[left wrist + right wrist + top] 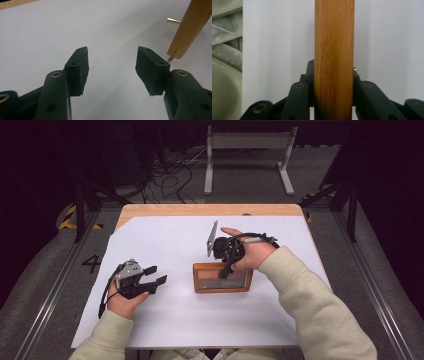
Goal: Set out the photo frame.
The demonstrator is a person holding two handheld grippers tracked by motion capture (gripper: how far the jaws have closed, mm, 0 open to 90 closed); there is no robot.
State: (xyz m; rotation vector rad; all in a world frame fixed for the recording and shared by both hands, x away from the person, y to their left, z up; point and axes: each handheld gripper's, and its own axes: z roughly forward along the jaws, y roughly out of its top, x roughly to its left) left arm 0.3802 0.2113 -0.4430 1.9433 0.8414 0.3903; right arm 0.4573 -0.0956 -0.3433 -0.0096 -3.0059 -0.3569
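A small wooden picture frame [222, 289] stands upright on its long edge at the middle of the white sheet [165, 240]. My right gripper [226, 273] comes down from behind it and is shut on its top rail; in the right gripper view the wood rail [334, 45] runs straight up between the jaws of that gripper [333, 71]. To the left, my left gripper [156, 274] rests on the sheet, open, pointing right toward the frame. In the left gripper view its jaws [111, 65] stand wide apart with bare paper between, and a frame corner [190, 27] hangs at the upper right.
The white sheet covers most of a wooden table [200, 210]. A small brass pin [173, 20] sticks out near the frame corner. A pale sleeve [224, 62] lies at the left. Beyond the table stand a white metal stand [247, 142] and floor cables [170, 175].
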